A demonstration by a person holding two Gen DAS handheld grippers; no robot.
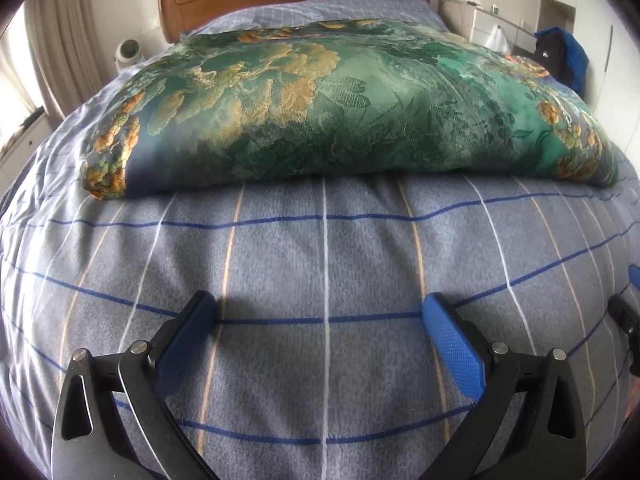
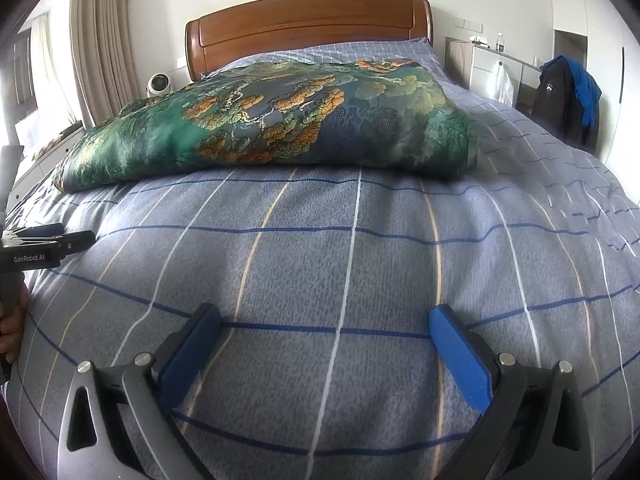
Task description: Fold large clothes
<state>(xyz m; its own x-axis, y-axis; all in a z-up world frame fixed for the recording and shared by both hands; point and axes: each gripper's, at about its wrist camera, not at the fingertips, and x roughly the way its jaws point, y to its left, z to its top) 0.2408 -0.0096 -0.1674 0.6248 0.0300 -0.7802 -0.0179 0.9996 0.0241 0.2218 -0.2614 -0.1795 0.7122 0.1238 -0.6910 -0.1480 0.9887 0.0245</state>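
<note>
A large green cloth with gold flower patterns lies folded into a thick bundle across the middle of the bed; it also shows in the right wrist view. My left gripper is open and empty, hovering low over the checked bedsheet in front of the bundle. My right gripper is open and empty, also over the sheet short of the bundle. The left gripper's body shows at the left edge of the right wrist view.
A wooden headboard stands behind the bundle. A small white fan and curtains are at the left. A white cabinet and a chair with dark and blue clothes stand at the right.
</note>
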